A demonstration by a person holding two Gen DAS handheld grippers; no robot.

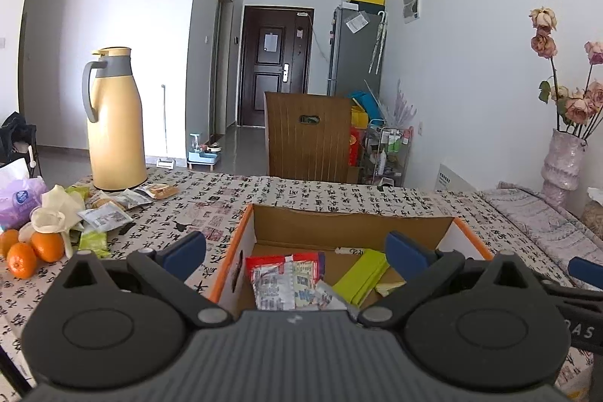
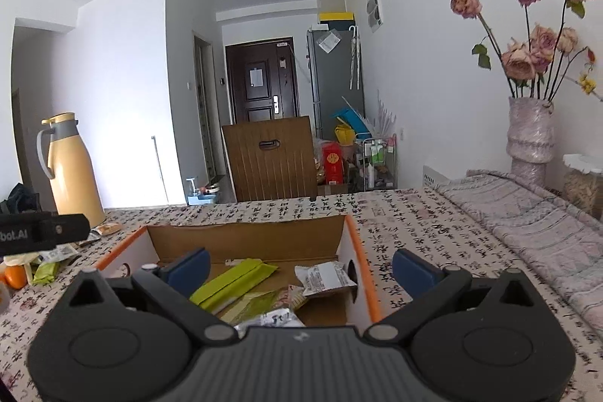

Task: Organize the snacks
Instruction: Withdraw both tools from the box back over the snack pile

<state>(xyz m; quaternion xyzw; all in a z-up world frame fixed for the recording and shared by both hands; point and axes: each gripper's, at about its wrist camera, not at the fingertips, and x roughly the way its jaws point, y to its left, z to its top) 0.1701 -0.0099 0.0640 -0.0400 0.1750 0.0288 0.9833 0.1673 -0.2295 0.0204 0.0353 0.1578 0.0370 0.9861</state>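
While we are hovering over the cardboard box, both the left tongs and right tongs are spreading wide, gripping nothing. Several snack packets are lying inside the box, and more loose snacks are sitting on the tabletop beside the yellow thermos.

1. the near part of the cardboard box floor is hidden behind the left gripper body, so the packets there are only partly seen.
2. print on the red-and-white packets is too small to read.
3. the snack pile beside the yellow flask overlaps itself; single wrappers cannot be told apart.
4. the oranges are partly cut off by the left edge of the left wrist view.
5. in the right wrist view, the right gripper body covers the box's near wall.
6. the jar beside the vase runs off the right edge.
7. the black bar at the left edge of the right wrist view shows lettering cut short.
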